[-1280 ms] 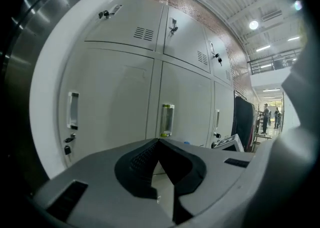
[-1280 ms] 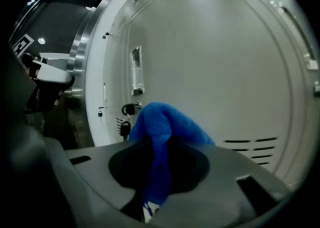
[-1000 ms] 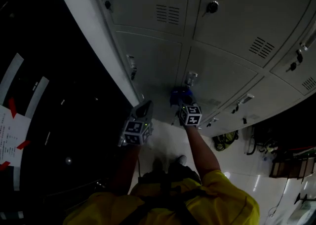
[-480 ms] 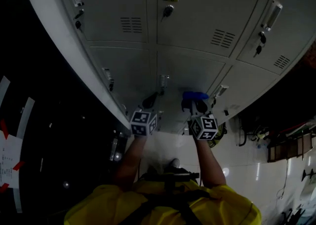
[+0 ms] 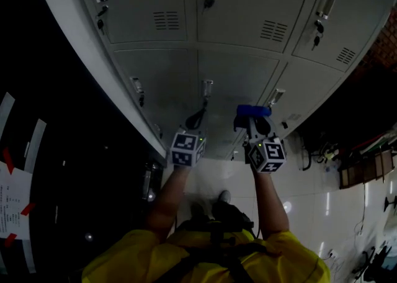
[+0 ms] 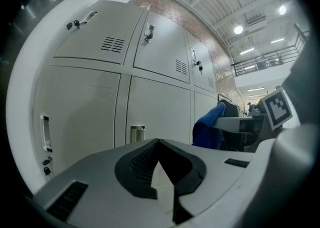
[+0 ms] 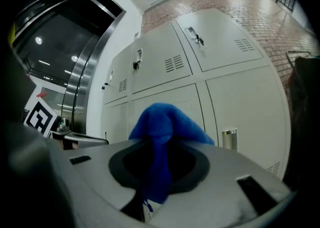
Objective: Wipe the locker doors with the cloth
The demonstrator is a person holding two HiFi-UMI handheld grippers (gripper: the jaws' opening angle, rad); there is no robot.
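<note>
Right gripper [image 5: 254, 126]: fingers clamped on blue cloth [image 7: 160, 122]; fingertips buried in folds. Left gripper [image 6: 160, 148]: fingers together, nothing between. Cloth close to lower locker door [image 5: 239, 83]; contact indiscernible, head view dim.

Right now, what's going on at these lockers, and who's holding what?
A person faces a bank of grey lockers with a gripper in each hand. The right gripper is shut on a blue cloth, held up in front of the doors; whether it touches them can't be told. The left gripper is shut and empty, held alongside.
</note>
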